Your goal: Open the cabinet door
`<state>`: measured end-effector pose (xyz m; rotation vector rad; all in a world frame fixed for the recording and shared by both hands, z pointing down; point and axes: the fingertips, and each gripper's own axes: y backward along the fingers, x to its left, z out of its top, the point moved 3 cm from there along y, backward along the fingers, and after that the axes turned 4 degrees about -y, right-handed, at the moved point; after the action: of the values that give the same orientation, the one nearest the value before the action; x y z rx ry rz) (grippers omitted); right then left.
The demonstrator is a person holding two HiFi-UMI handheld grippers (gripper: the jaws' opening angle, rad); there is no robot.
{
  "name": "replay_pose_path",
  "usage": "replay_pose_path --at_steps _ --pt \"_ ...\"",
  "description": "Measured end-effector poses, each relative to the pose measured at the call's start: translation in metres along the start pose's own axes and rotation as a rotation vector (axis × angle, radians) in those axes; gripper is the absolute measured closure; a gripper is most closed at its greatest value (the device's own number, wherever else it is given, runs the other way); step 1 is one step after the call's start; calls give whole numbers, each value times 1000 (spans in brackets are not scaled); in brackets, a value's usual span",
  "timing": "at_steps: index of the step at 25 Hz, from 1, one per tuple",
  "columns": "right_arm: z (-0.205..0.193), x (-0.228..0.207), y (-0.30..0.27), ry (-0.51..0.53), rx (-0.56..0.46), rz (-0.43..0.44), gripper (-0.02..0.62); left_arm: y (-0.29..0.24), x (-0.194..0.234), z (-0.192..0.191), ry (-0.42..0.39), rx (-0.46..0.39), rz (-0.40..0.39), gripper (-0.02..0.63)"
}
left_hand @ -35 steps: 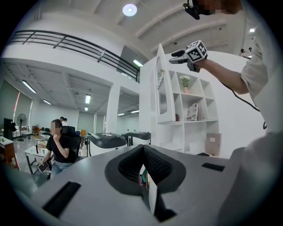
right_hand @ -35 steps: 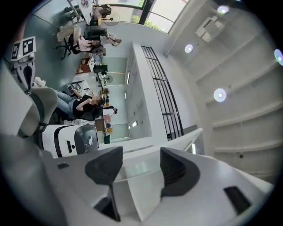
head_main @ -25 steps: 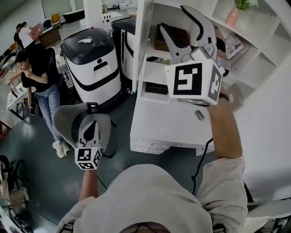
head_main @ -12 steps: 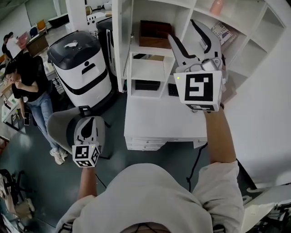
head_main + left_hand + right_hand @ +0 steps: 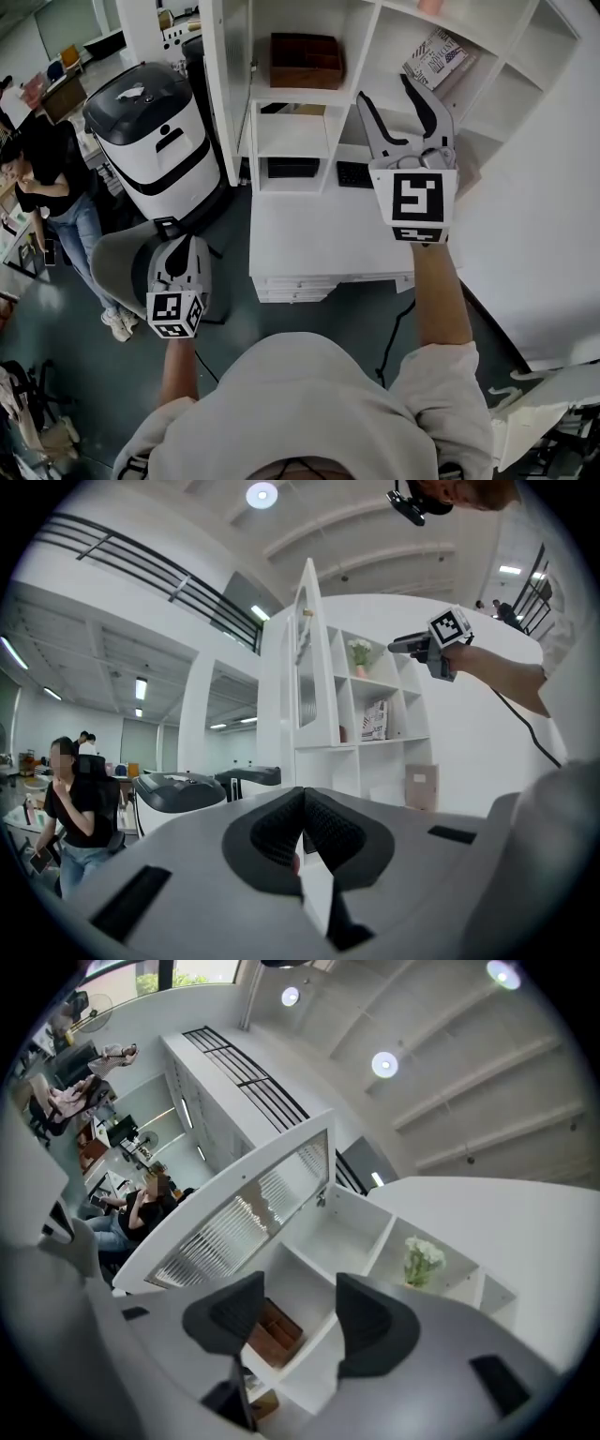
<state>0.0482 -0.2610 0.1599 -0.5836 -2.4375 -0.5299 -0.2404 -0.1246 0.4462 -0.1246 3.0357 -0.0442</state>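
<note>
The white cabinet's door, with ribbed glass, stands swung open at the left side of the shelf unit. My right gripper hangs in front of the open shelves, apart from the door. Its jaws have just been closing a little but are still wide, with nothing between them. My left gripper is held low at the left, away from the cabinet, with its fingers pressed together and empty. The left gripper view shows the door edge-on and the right gripper beside it.
A brown box and a book sit in the shelves, and a plant higher up. A white desk with a keyboard stands below. A black-and-white machine and a person are at the left.
My right gripper has sunk and drawn back from the shelves, rolling upright. The left gripper has shifted slightly. The shelf unit sits further left in view.
</note>
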Motion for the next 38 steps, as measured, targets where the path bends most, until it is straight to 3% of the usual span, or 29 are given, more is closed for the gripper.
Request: replay_pose_path --at_steps 26,38 --pt "-134 47 53 -339 174 -11 387 -43 -19 12 -68 -13 -76 607" --pt "-182 85 82 -466 250 29 425 -54 -25 14 -92 -20 -95 607"
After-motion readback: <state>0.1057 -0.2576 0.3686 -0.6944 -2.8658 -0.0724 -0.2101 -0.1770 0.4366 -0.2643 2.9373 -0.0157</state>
